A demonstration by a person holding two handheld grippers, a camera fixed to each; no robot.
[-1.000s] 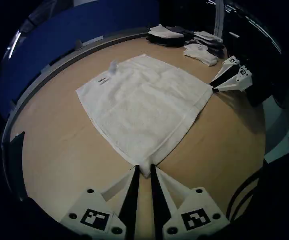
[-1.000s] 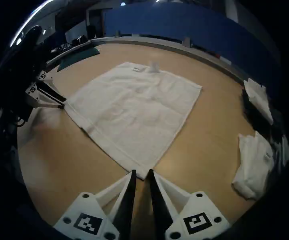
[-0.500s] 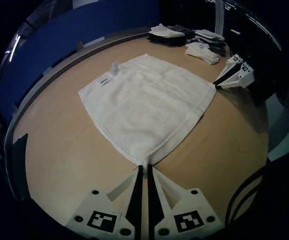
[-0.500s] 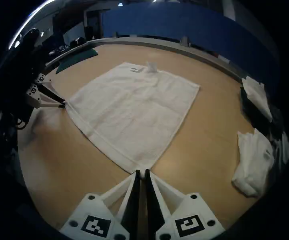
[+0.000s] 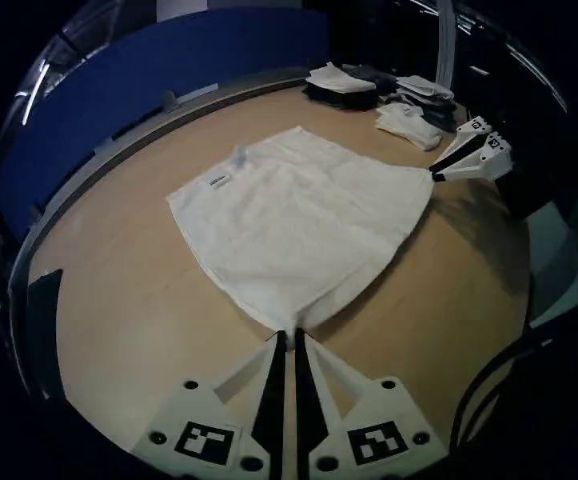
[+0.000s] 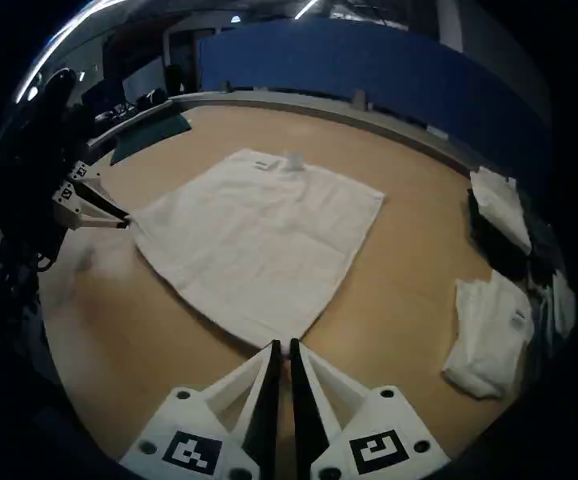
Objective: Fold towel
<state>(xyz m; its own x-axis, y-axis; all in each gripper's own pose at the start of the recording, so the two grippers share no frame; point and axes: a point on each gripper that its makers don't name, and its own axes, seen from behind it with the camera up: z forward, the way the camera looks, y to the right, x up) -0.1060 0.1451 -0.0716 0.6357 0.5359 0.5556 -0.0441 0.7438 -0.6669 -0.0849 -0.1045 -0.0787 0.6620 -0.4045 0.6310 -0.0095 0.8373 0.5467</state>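
Near edge of the towel rose off the table since a second earlier, left gripper pinching its left corner, towel spread mid-table, right gripper pinching the right corner, folded cloths stacked far right.

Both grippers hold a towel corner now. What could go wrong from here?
The left gripper and right gripper pinch only the very tips of two towel corners, so one may slip out. Carried unevenly, the corners may miss the far edge and skew the fold.
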